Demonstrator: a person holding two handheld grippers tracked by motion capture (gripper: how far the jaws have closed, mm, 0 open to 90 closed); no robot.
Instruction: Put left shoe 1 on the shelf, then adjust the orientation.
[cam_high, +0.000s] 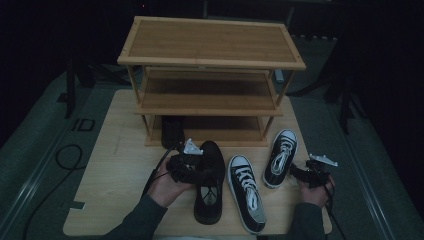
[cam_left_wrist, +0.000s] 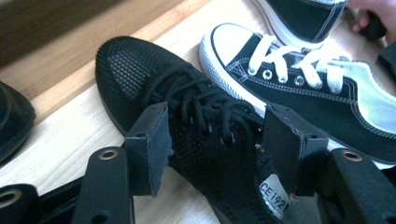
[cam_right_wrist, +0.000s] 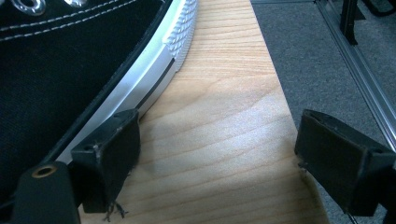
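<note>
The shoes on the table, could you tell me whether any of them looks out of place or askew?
Mildly: the two white-laced sneakers splay apart at different angles. One all-black shoe lies on the table while another black shoe sits on the rack's bottom shelf.

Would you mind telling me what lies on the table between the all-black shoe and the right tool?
In the high view, two black-and-white sneakers lie between the all-black shoe and the right tool.
</note>
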